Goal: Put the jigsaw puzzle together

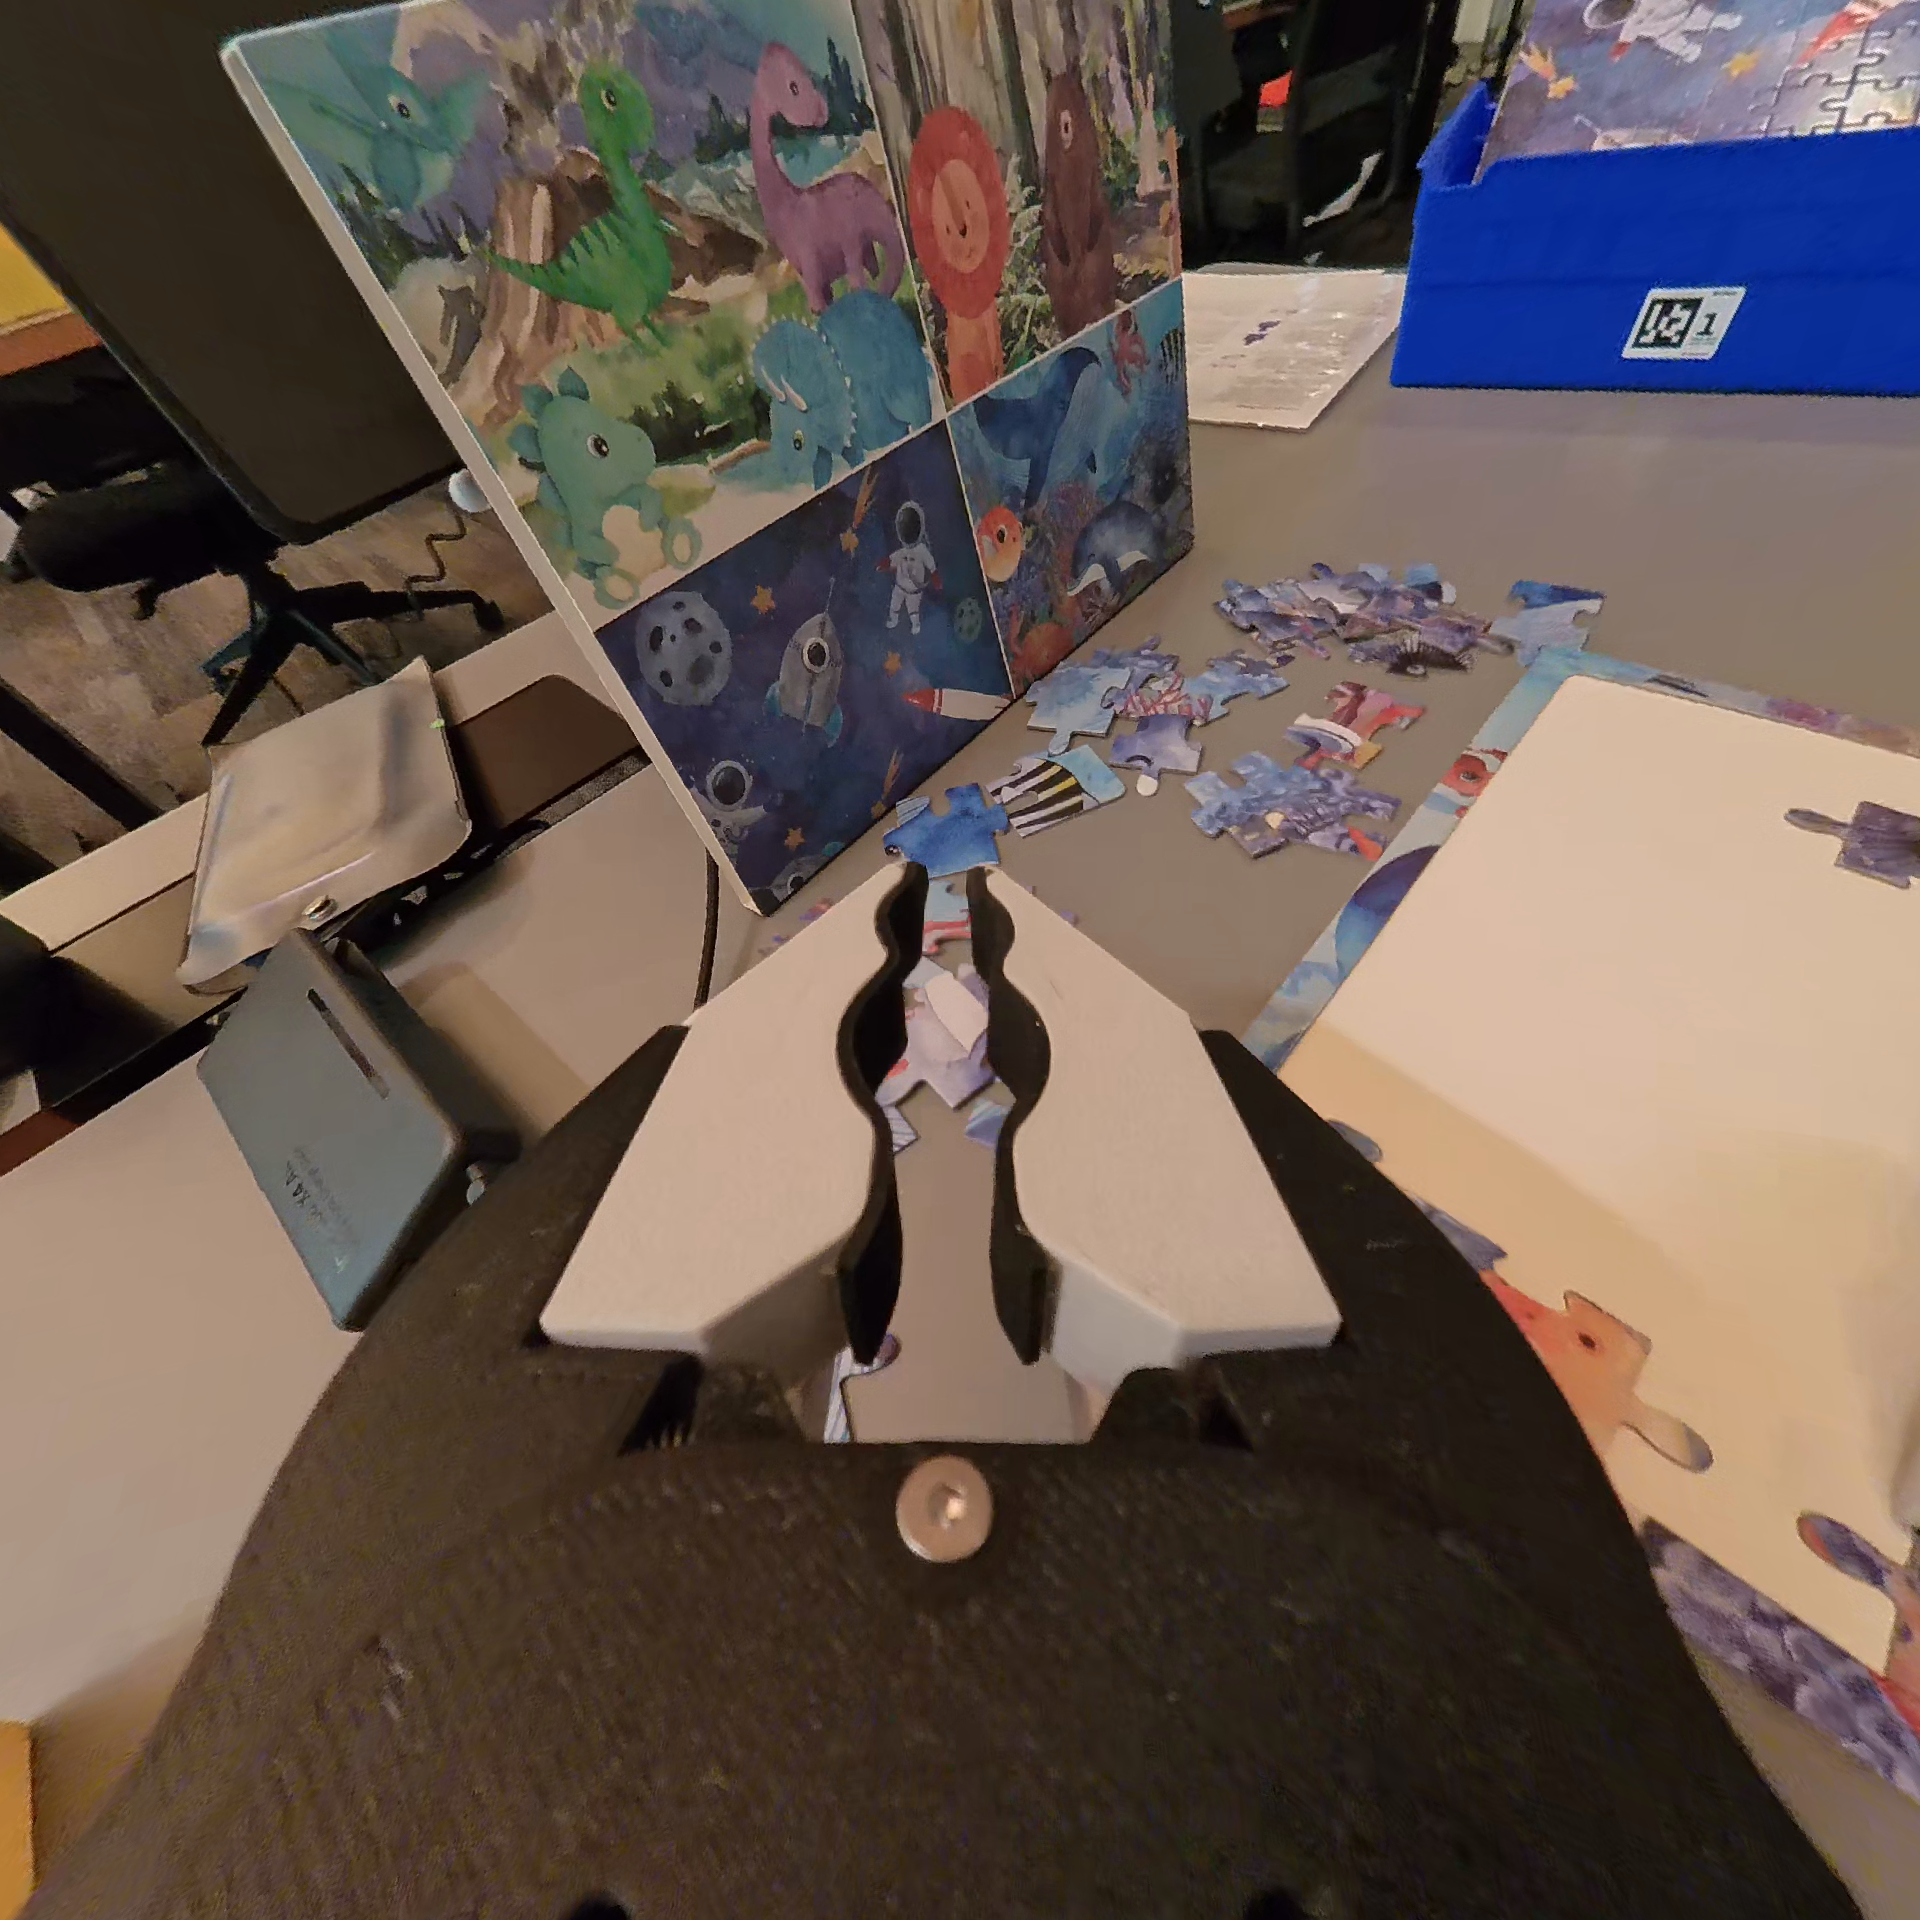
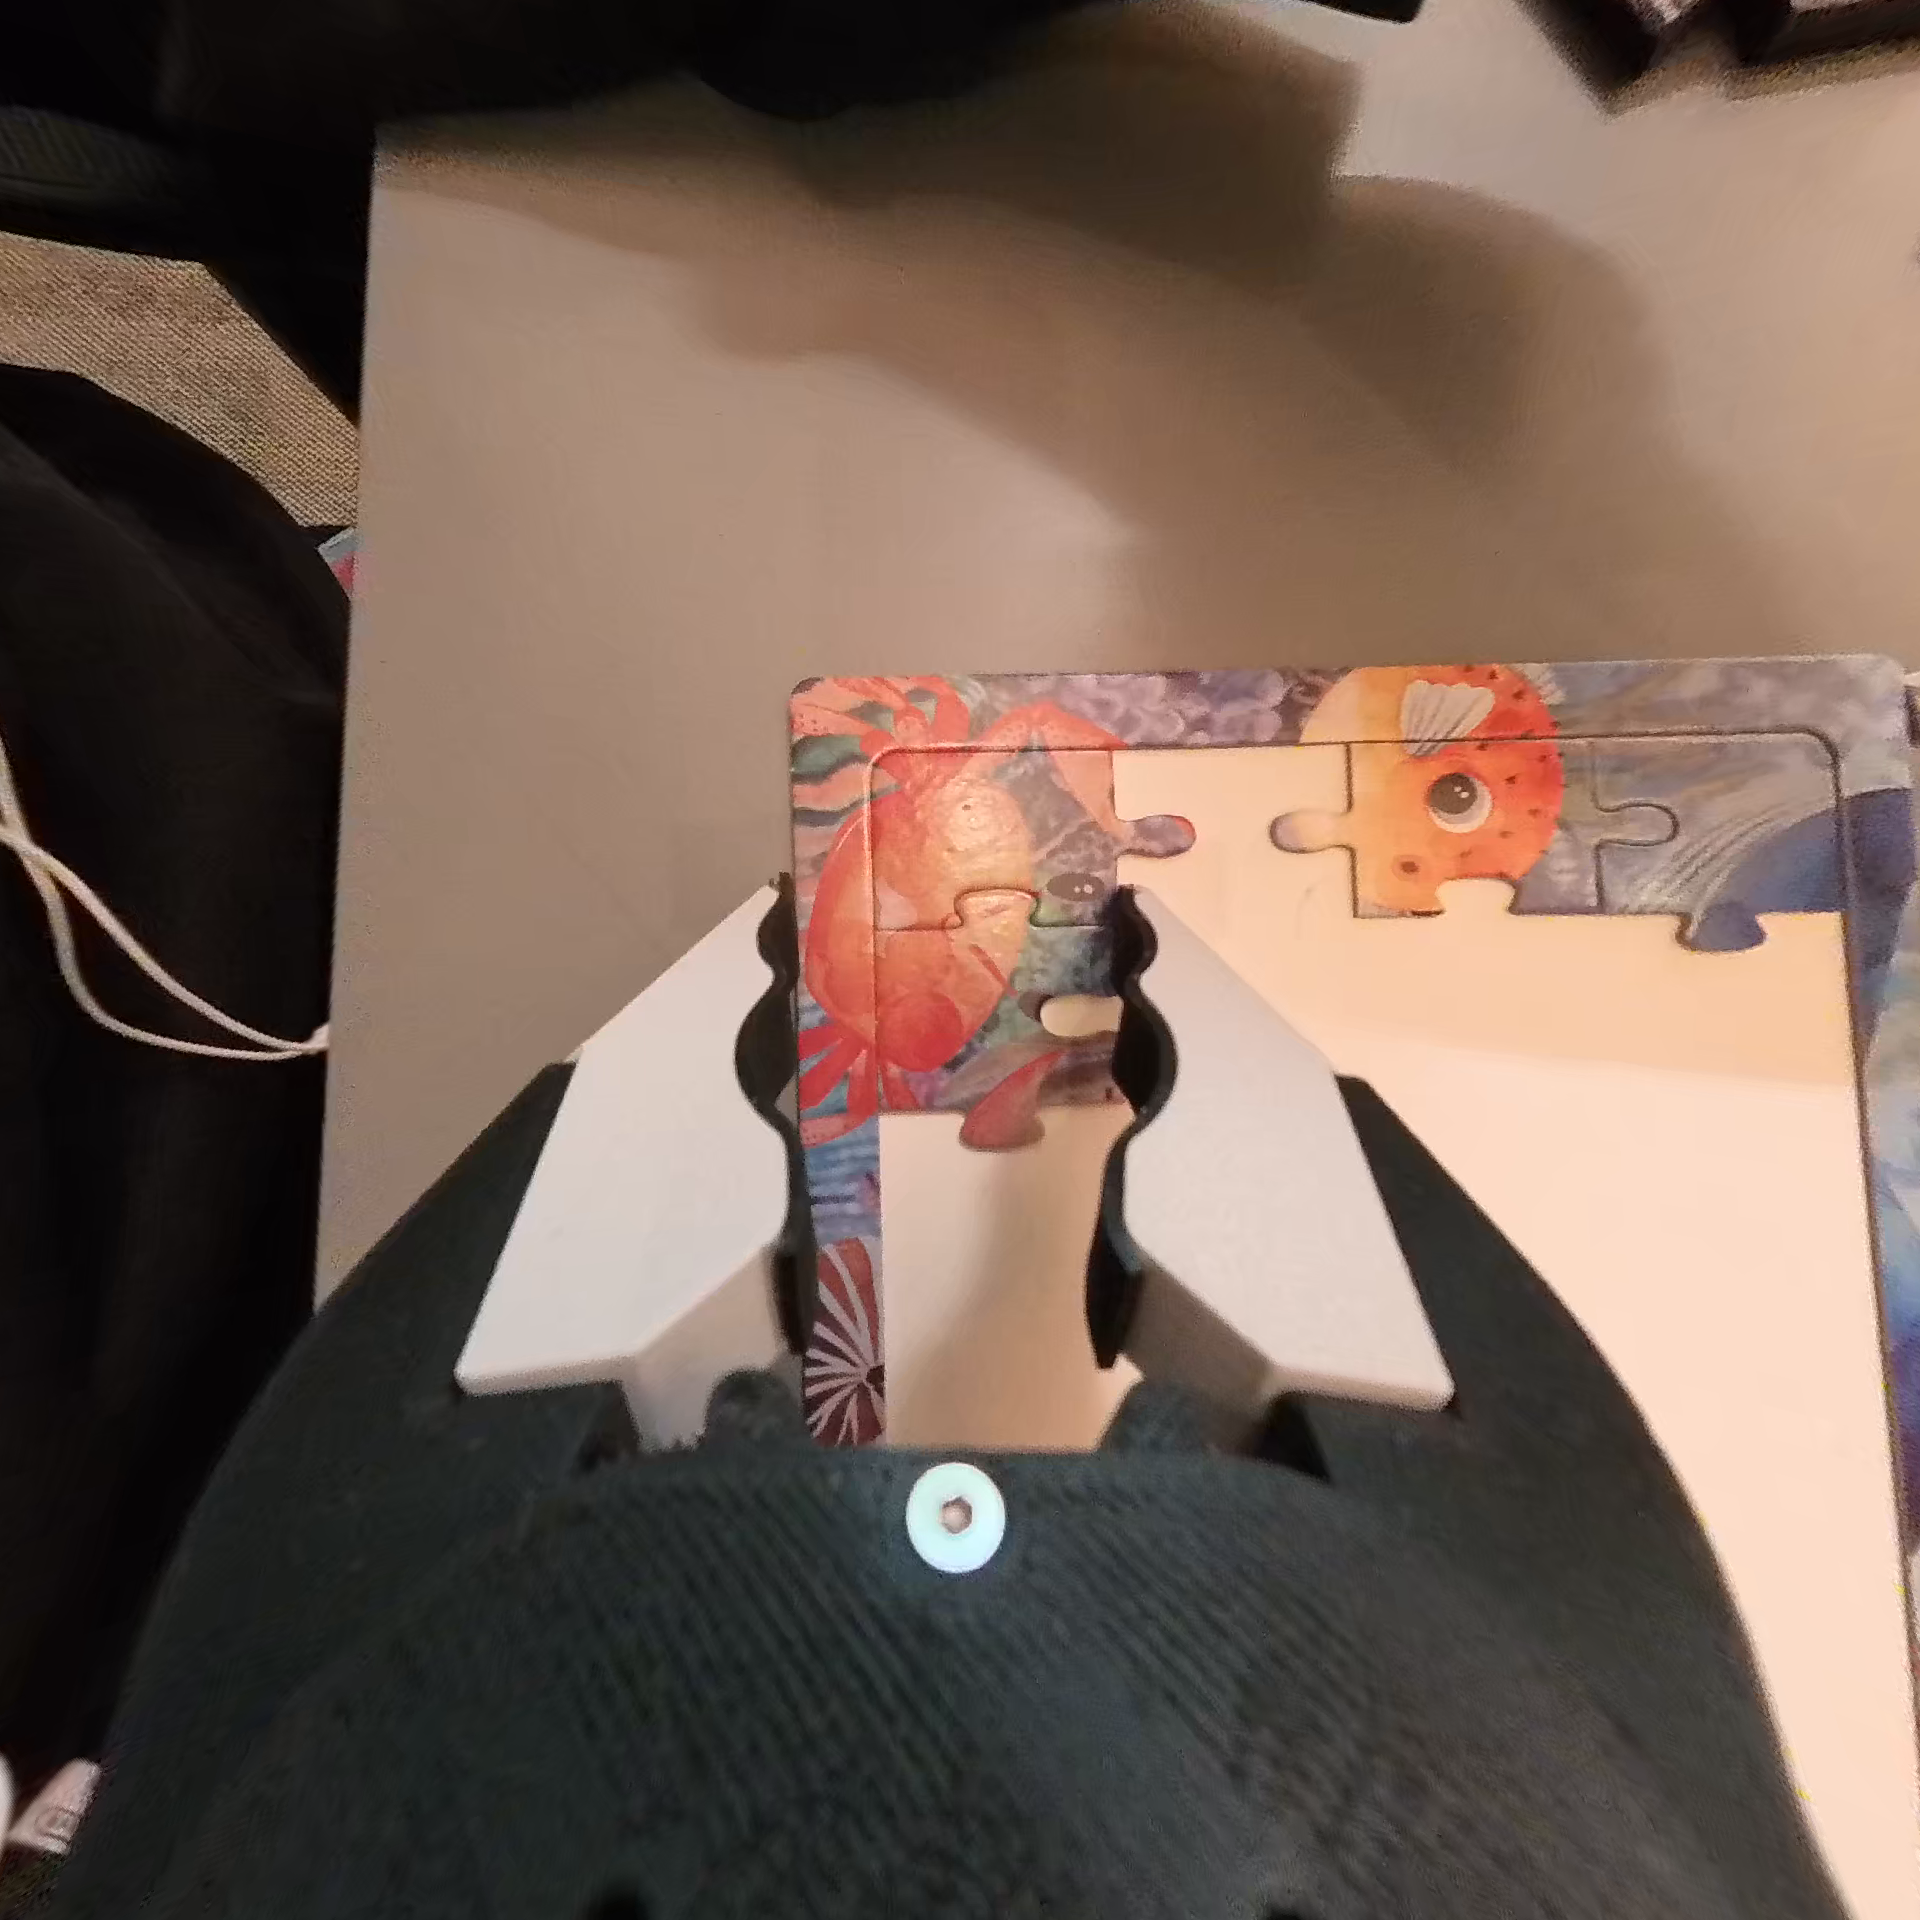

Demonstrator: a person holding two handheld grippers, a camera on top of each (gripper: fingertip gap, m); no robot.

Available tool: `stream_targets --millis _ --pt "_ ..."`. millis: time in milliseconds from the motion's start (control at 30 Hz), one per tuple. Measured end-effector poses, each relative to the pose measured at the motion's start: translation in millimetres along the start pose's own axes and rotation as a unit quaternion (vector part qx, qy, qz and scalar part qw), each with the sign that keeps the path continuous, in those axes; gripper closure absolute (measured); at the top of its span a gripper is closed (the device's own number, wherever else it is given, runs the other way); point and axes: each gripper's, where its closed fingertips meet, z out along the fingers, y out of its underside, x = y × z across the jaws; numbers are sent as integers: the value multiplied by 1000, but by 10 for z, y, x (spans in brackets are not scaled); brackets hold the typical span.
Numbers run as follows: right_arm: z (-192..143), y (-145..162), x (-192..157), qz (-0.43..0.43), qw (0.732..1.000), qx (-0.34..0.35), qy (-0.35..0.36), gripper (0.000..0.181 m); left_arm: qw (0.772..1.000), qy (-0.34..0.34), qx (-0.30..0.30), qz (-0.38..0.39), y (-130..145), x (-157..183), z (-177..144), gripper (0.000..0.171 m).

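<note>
Cardboard tray: the puzzle tray [image 2: 1860, 1039] lies flat on the grey table [image 2: 727, 520], its printed border framing a mostly bare cream floor.
Pieces placed: a red crab block [image 2: 956, 935] fills the corner at 11 o'clock of the tray, and an orange fish piece [image 2: 1444, 821] sits along the top edge at 1 o'clock; a one-piece gap stays open between them.
Right claw: the right gripper [image 2: 956, 894] hangs over the crab corner, jaws spread wide and holding nothing.
Left claw: the left gripper [image 1: 945, 878] points at the loose pile, jaws drawn near to each other but with a slit of daylight between; nothing is pinched that I can see.
Nearest loose piece: a blue piece [image 1: 951, 826] lies just past the left tips at 12 o'clock, touching a striped piece [image 1: 1055, 795] beside it.
Loose pile: more pieces [image 1: 1340, 613] are scattered across the table from 12 to 2 o'clock, beside the tray.
Picture guide: the box lid [image 1: 727, 364] stands propped up at 11 o'clock.
Step in hand: picking the next piece, I'd judge, with the border barely begun.
Next move calls for: a low, flat approach so the tips can catch the thin blue piece alone, then matching its knobs to an open edge in the tray.
</note>
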Motion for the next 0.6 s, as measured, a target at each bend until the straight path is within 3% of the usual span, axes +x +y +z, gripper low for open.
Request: stream_targets --millis 67,167,333,467,600 --pt "-14 2 10 -3 1000 0 1 120 1000 -2 -2 6 13 9 11 166" --pt "-207 -11 176 -38 998 1 42 99 1000 1 -7 7 39 30 34 166" --pt "-1055 -45 1084 -11 978 106 181 99 1000 7 -11 7 70 69 65 166" --pt "-1546 455 1923 68 939 179 287 108 999 42 -29 1 136 166 76 171" --pt "-1618 943 2123 150 913 250 287 124 998 50 -37 -10 207 150 97 171"
